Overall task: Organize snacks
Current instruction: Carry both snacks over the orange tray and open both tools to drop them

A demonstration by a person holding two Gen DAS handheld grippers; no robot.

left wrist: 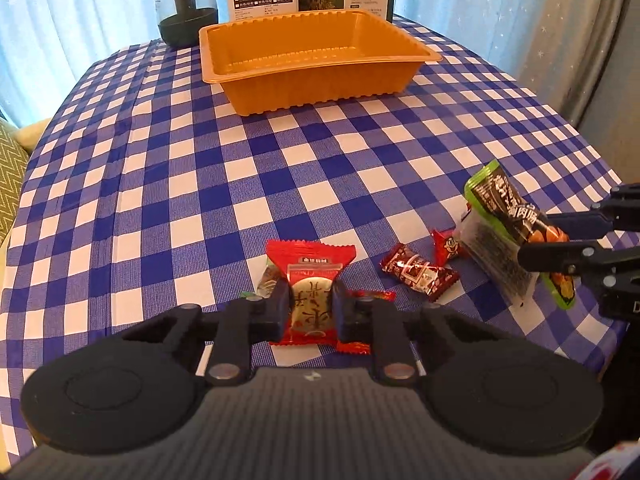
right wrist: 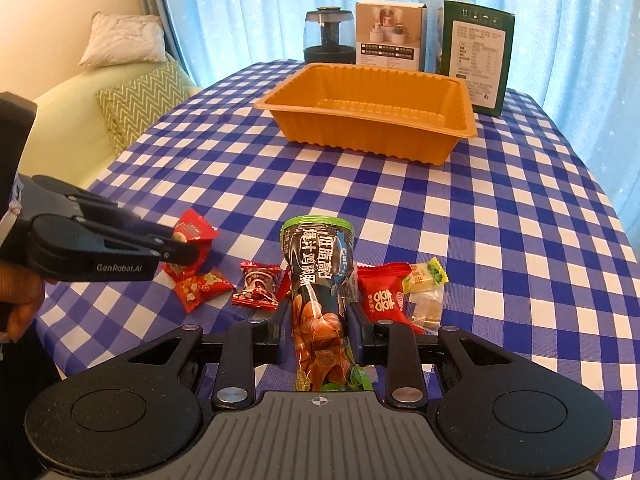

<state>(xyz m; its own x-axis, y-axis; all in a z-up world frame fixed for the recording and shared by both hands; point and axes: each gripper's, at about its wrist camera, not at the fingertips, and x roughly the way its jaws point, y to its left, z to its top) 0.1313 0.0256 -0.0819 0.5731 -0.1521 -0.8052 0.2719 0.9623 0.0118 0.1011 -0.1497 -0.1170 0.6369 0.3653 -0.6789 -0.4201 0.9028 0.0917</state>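
Left hand-held gripper [left wrist: 310, 312] clamps one red packet [left wrist: 310, 288]; right hand-held gripper [right wrist: 318, 328] clamps one green pouch [right wrist: 320, 280].

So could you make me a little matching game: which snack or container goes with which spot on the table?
Things:
1. orange tray
2. red round-cake packet
3. green-topped dark packet
4. yellow sweet

Places:
A. between the right gripper's fingers
B. lying loose on the cloth
C. far side, nothing in it
D. between the left gripper's fingers

Pairs: 1-C, 2-D, 3-A, 4-B
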